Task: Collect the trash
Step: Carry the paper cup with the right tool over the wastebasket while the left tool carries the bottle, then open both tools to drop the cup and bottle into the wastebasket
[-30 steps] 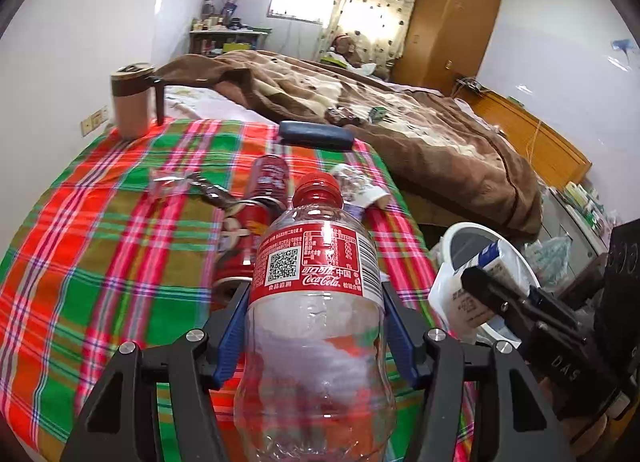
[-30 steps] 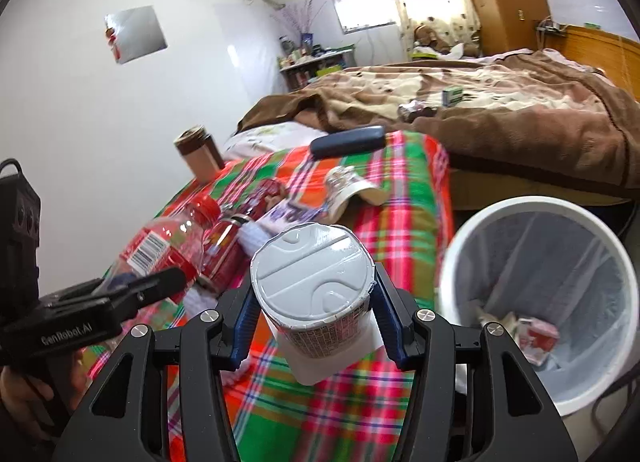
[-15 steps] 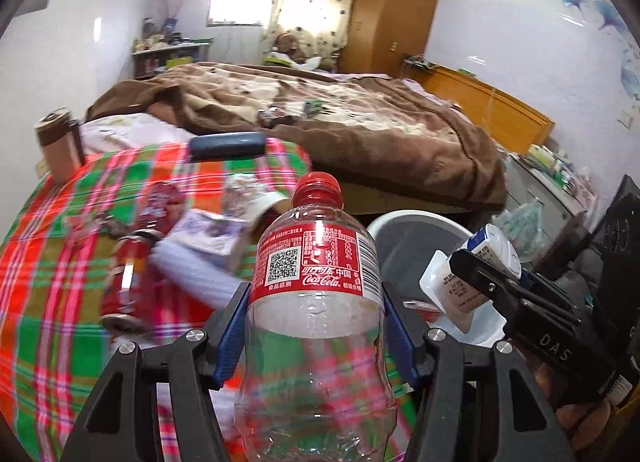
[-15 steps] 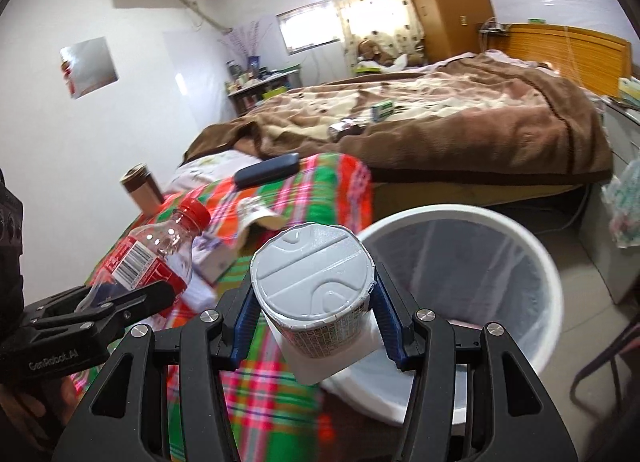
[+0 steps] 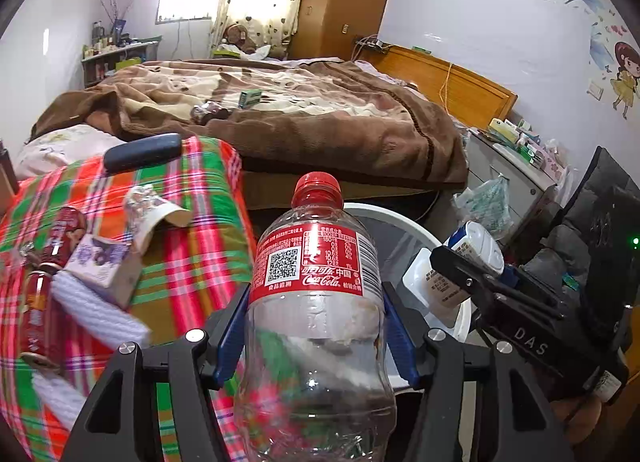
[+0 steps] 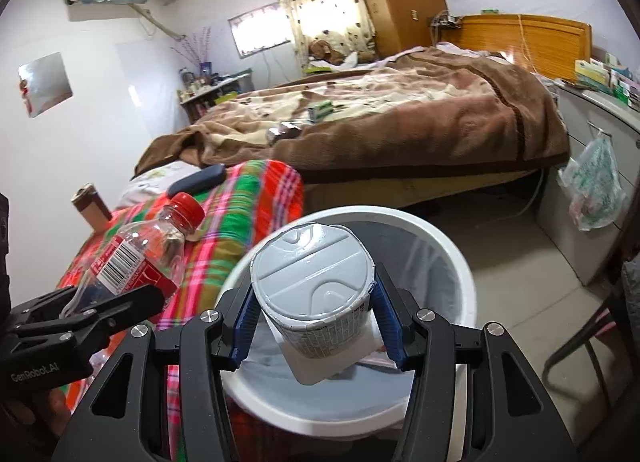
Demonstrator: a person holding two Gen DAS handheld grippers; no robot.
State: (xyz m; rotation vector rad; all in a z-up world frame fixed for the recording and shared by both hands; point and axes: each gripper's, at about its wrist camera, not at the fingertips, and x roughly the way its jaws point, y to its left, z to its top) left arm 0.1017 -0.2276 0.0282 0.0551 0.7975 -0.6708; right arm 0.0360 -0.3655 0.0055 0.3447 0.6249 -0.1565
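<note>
My left gripper (image 5: 316,326) is shut on an empty clear Coca-Cola bottle (image 5: 314,302) with a red cap, held near the table's right edge beside the white trash bin (image 5: 400,222). My right gripper (image 6: 314,326) is shut on a white yogurt cup (image 6: 314,294) with a foil lid, held right over the bin's (image 6: 460,262) opening. The bottle (image 6: 136,250) and left gripper (image 6: 120,302) show at left in the right wrist view. The cup (image 5: 472,258) and right gripper (image 5: 460,274) show at right in the left wrist view.
On the plaid tablecloth (image 5: 192,262) lie red cans (image 5: 44,274), a small purple carton (image 5: 104,266), a white cloth (image 5: 92,310), a paper cup (image 5: 152,210) and a dark case (image 5: 142,150). A bed with a brown blanket (image 5: 320,118) lies behind. A cabinet (image 6: 592,166) stands at right.
Both grippers have swung right, away from the table and toward the bin. The yogurt cup now hangs over the bin's opening and the bottle is closer to its rim.
</note>
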